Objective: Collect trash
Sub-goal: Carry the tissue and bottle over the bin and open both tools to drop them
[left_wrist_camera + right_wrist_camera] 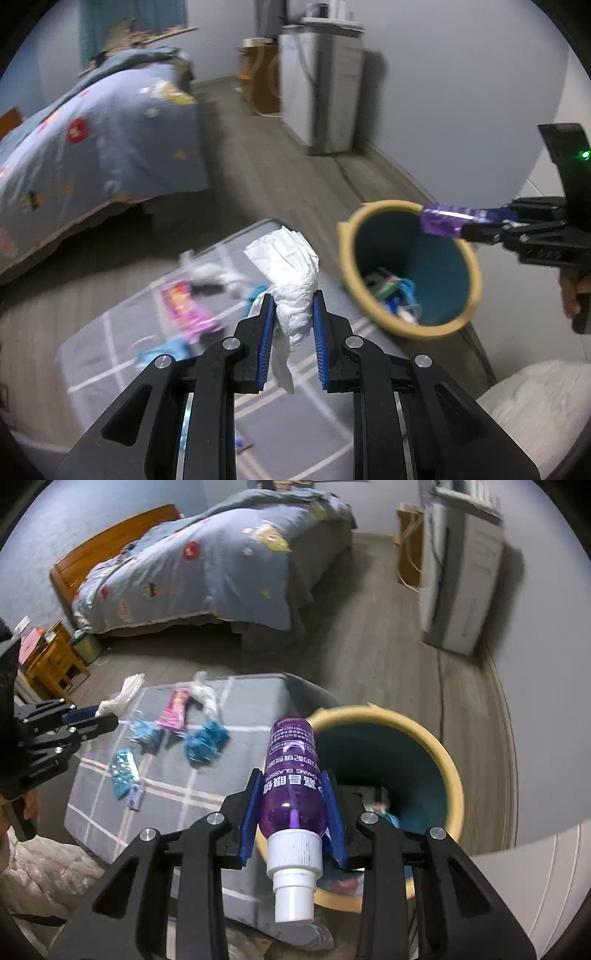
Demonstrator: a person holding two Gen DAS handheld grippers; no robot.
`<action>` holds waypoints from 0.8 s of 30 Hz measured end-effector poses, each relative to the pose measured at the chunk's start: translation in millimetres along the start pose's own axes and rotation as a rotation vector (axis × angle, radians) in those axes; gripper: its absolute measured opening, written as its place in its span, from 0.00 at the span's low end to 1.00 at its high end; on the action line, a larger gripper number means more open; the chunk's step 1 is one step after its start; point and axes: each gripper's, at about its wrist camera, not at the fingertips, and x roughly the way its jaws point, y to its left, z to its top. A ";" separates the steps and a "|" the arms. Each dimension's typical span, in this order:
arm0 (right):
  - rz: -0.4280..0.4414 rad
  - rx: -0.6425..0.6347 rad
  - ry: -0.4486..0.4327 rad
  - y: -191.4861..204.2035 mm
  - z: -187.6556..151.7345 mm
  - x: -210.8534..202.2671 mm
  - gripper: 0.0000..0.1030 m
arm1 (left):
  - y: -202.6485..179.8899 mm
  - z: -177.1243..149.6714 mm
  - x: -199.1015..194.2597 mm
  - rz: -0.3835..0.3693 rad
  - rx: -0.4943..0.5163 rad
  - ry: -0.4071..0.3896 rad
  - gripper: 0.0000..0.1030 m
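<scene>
Left tongs: the left tongs [294, 325] are narrow and pinch a crumpled white tissue [291, 273] between the blue pads; in the left wrist view the tissue stands up in the centre of the frame, above the grey surface.
Right tongs: the right tongs [293, 808] hold a purple spray bottle [291, 771] by its body, the white cap pointing toward the camera, at lower centre of the right wrist view.
Why held so: both pieces are lifted clear, and I judge they are on the way to the bin, since the bottle's far end already overlaps the rim.
Bin: one trash bin [448, 760], yellow rim and blue inside, at right of centre in the right wrist view, touching the grey bench; some trash already lies at its bottom.
Bench: a low grey checked bench [173, 794] carries the remaining trash, left of centre in the frame.
Count on the bench: one pink wrapper [173, 710], one white plastic piece [207, 698], about three blue crumpled pieces [205, 744], one small packet; blur makes this count uncertain.
Count in tongs: two items, one each.
Background: a bed [207, 568] with a blue cover in the upper left.
</scene>
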 end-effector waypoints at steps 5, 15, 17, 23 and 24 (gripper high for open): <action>-0.018 0.051 0.027 -31.7 -19.9 5.6 0.31 | -40.2 12.7 22.9 -0.068 0.061 0.033 0.20; -0.037 0.145 0.064 -71.5 -40.0 17.8 0.31 | -103.8 12.5 70.5 -0.178 0.148 0.133 0.20; -0.041 0.162 0.073 -77.7 -42.1 21.4 0.31 | -108.8 14.2 79.3 -0.185 0.157 0.147 0.20; -0.061 0.189 0.093 -89.5 -47.2 29.6 0.31 | -125.9 29.1 103.7 -0.180 0.202 0.158 0.25; -0.066 0.194 0.095 -91.5 -47.7 30.6 0.31 | -127.8 34.0 106.3 -0.176 0.209 0.151 0.26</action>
